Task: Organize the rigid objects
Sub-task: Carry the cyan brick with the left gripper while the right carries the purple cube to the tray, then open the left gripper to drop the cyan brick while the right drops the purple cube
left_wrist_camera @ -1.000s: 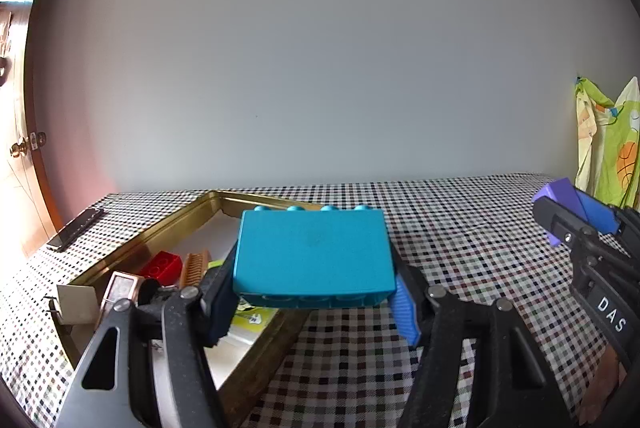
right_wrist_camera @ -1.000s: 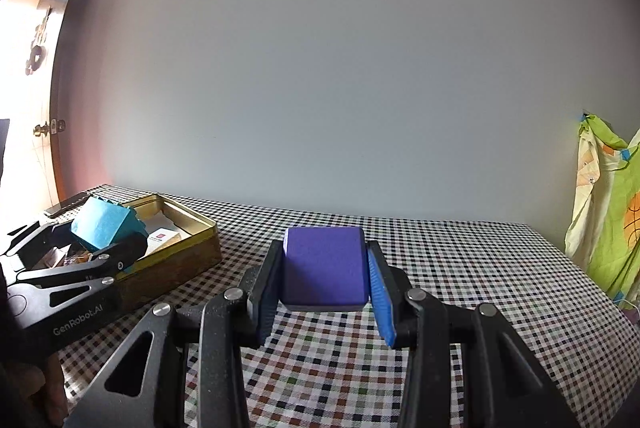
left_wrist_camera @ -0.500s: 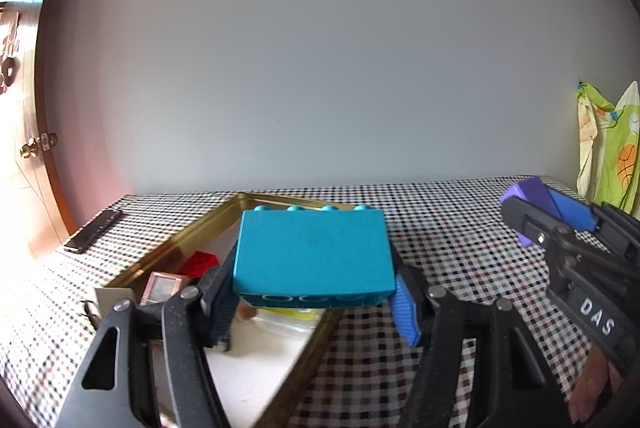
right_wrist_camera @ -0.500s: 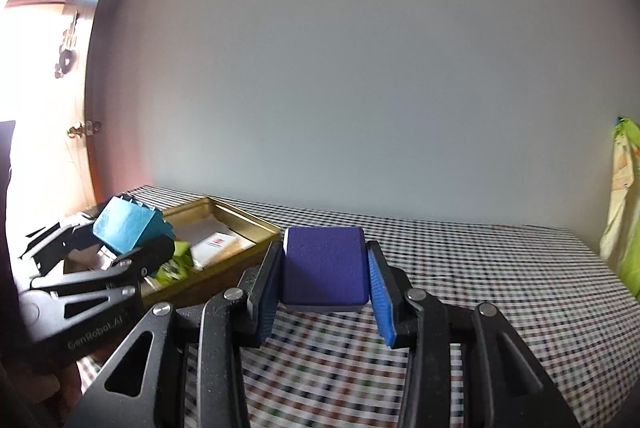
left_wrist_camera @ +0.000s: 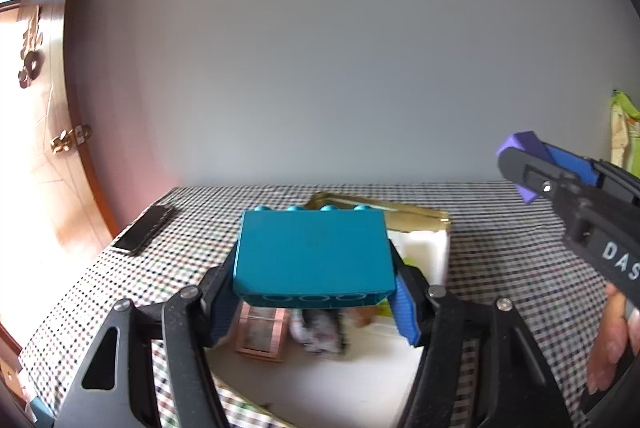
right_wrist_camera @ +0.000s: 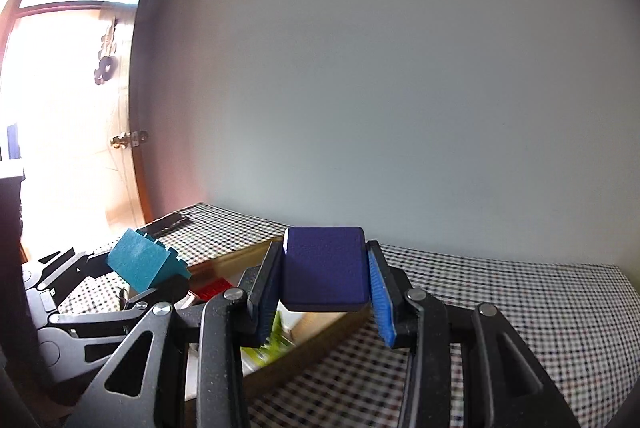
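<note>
My left gripper (left_wrist_camera: pixel 314 268) is shut on a teal studded toy brick (left_wrist_camera: pixel 312 256) and holds it in the air above a gold tin tray (left_wrist_camera: pixel 400 214). My right gripper (right_wrist_camera: pixel 324 268) is shut on a purple block (right_wrist_camera: pixel 324 268) and holds it above the tray's right edge (right_wrist_camera: pixel 316 344). The right gripper with the purple block (left_wrist_camera: pixel 520 148) shows at the right of the left wrist view. The left gripper with the teal brick (right_wrist_camera: pixel 140 264) shows at the left of the right wrist view.
The tray holds a white card, a copper-framed piece (left_wrist_camera: pixel 262 332), a red brick (right_wrist_camera: pixel 212 288) and green bits. A black phone (left_wrist_camera: pixel 144 228) lies on the checkered tablecloth (left_wrist_camera: pixel 512 268) left of the tray. A door stands at the left.
Both grippers have swung left and over the tray with their blocks still held. The tray now lies under both of them.
</note>
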`<state>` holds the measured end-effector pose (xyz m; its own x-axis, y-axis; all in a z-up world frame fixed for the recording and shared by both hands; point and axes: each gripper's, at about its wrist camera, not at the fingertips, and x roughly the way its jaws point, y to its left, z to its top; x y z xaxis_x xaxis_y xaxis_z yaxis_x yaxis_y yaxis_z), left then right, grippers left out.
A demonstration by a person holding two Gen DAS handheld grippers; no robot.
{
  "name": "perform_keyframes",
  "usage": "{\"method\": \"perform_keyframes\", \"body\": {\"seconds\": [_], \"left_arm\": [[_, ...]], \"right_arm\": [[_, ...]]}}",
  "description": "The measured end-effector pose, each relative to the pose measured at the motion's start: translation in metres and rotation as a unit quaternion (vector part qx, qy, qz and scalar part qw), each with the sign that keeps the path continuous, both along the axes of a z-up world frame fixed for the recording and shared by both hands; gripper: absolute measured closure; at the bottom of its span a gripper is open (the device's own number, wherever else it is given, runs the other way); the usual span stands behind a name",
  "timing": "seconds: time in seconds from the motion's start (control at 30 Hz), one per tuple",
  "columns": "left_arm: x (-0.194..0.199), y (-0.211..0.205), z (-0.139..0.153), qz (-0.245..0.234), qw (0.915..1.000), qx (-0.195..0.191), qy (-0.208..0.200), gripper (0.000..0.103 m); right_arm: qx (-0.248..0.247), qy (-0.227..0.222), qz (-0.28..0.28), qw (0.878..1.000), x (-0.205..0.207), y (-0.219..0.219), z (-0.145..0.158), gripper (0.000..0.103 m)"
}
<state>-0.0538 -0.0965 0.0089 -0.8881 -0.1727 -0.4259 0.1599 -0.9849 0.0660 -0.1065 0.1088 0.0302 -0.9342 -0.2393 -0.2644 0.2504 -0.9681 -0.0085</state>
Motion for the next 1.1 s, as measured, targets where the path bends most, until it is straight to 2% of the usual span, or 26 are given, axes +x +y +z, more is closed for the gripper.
{"method": "perform_keyframes", "body": {"seconds": [0.13, 0.43, 0.6, 0.97, 1.0, 1.03, 1.1], "left_arm": [[-0.012, -0.026, -0.005, 0.018, 0.9995, 0.003, -0.027, 0.039], [-0.043, -0.055, -0.022, 0.014, 0.9965, 0.016, -0.08, 0.039], [-0.046, -0.047, -0.028, -0.002, 0.9954, 0.014, -0.095, 0.039], [-0.052, -0.038, -0.042, -0.019, 0.9927, 0.012, -0.119, 0.038], [-0.052, -0.039, -0.042, -0.02, 0.9926, 0.013, -0.119, 0.036], [-0.052, -0.039, -0.042, -0.019, 0.9926, 0.013, -0.12, 0.03], [-0.048, -0.038, -0.041, -0.02, 0.9931, 0.015, -0.114, 0.026]], "right_arm": [[0.007, -0.02, 0.016, 1.0, -0.02, -0.02, -0.004, 0.06], [-0.017, -0.118, 0.05, 0.992, -0.07, -0.049, -0.021, 0.06], [0.01, -0.141, 0.048, 0.989, -0.091, -0.071, -0.029, 0.06], [0.011, -0.183, 0.059, 0.981, -0.108, -0.075, -0.055, 0.06], [0.009, -0.184, 0.066, 0.981, -0.107, -0.075, -0.056, 0.058], [0.013, -0.183, 0.064, 0.981, -0.106, -0.075, -0.056, 0.054], [0.012, -0.177, 0.061, 0.982, -0.101, -0.073, -0.054, 0.037]]}}
